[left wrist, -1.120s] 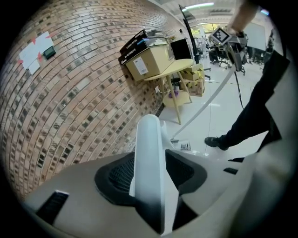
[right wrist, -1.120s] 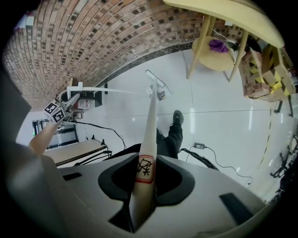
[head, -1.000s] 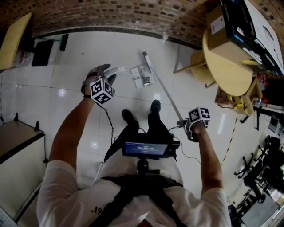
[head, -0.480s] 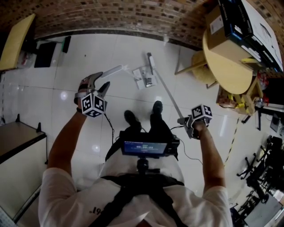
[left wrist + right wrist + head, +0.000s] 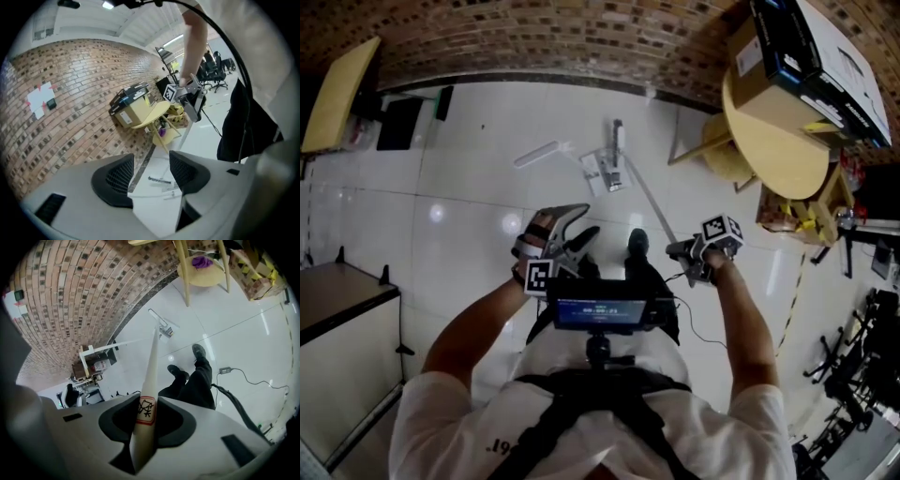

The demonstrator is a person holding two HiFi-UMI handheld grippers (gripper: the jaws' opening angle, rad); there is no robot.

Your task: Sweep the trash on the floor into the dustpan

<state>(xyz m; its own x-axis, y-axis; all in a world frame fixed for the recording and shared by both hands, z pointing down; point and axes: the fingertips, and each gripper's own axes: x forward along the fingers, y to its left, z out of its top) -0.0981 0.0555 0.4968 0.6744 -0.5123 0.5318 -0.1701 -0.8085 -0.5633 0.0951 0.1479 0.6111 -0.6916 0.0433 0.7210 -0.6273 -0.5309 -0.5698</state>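
Clamping the broom handle (image 5: 149, 380) in the right gripper (image 5: 146, 417), jaws pressed on its red-labelled end; label legible only in the right gripper view. Holding the left gripper (image 5: 151, 174) open and empty, with the broom head (image 5: 159, 178) far off on the floor between its jaws. From the head view alone: dustpan (image 5: 602, 171) flat on the tiles beside the broom head, near the brick wall (image 5: 534, 37), a white bar (image 5: 535, 154) nearby.

The left gripper (image 5: 592, 217), jaws apart and empty, now sits drawn in just above the chest screen (image 5: 600, 314). The white bar (image 5: 534, 153) on the floor, earlier just beside it, lies well beyond it.
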